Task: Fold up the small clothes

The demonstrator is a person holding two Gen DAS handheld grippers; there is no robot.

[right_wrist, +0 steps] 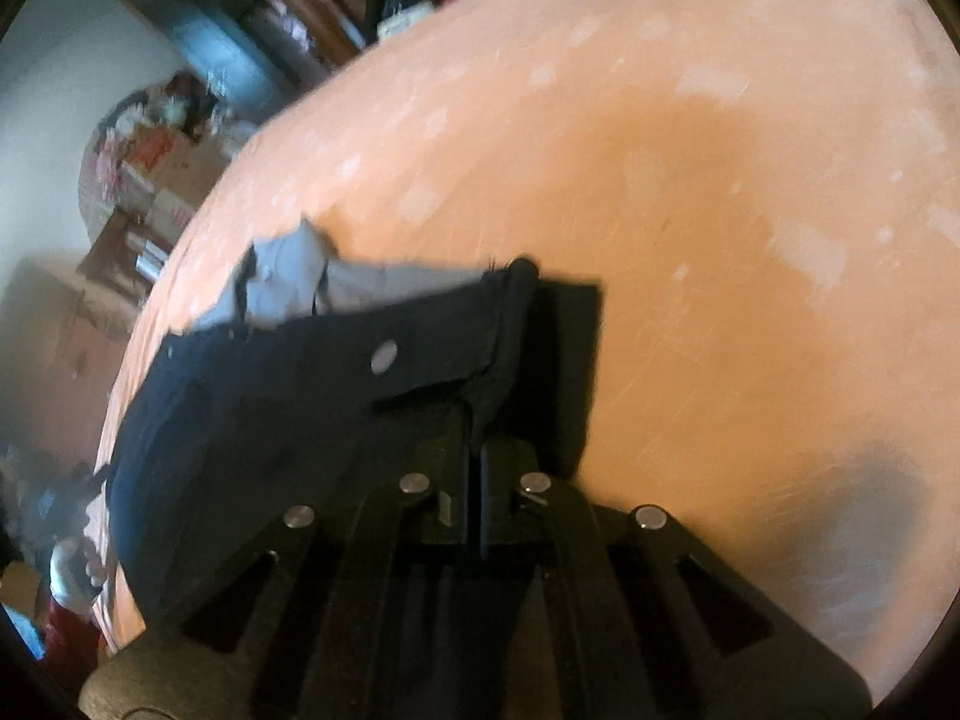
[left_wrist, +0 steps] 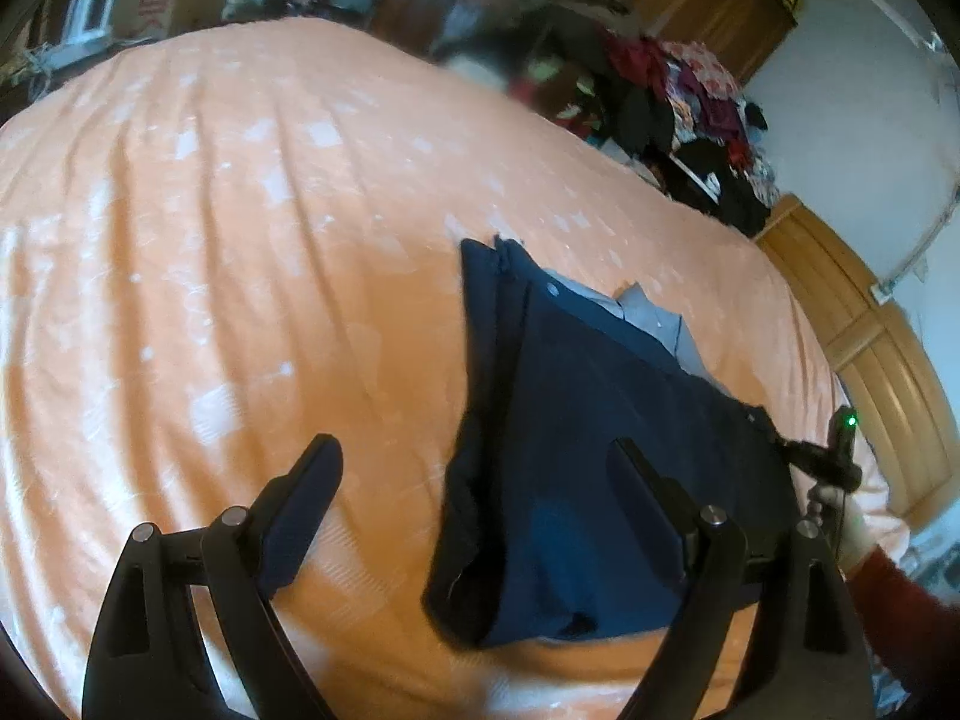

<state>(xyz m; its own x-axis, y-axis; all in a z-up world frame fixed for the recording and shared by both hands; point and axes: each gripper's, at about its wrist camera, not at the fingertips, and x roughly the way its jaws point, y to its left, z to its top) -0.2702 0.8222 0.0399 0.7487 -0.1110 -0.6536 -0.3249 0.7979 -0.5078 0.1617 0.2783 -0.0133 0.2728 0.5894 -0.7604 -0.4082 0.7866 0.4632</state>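
Lying on the orange bedspread (left_wrist: 240, 240), toward its right side, the navy garment (left_wrist: 576, 450) is partly doubled over, with a pale grey lining (left_wrist: 651, 315) exposed at its far edge. The right gripper (right_wrist: 474, 420) has its fingers pressed together on a dark bunched edge of the cloth, beside a round snap (right_wrist: 384, 357); judged from this hold, that edge is being carried across to make a fold. The left gripper (left_wrist: 480, 480) hangs above the garment's near-left portion with its fingers wide apart and nothing between them. One finger stands over bare bedspread, the other over navy cloth. This reads as readiness to pin or take a second corner.

Points peculiar to each view:
- Left wrist view alone shows the garment's full outline, its rolled left edge, and the right gripper as a small dark tool at the far right, with a green light and a red sleeve (left_wrist: 900, 594) behind it.
- Right wrist view alone confirms the pinch itself and the grey lining crumpled at far left.
- Whether the held edge is lifted clear of the bed cannot be told; the view is blurred.
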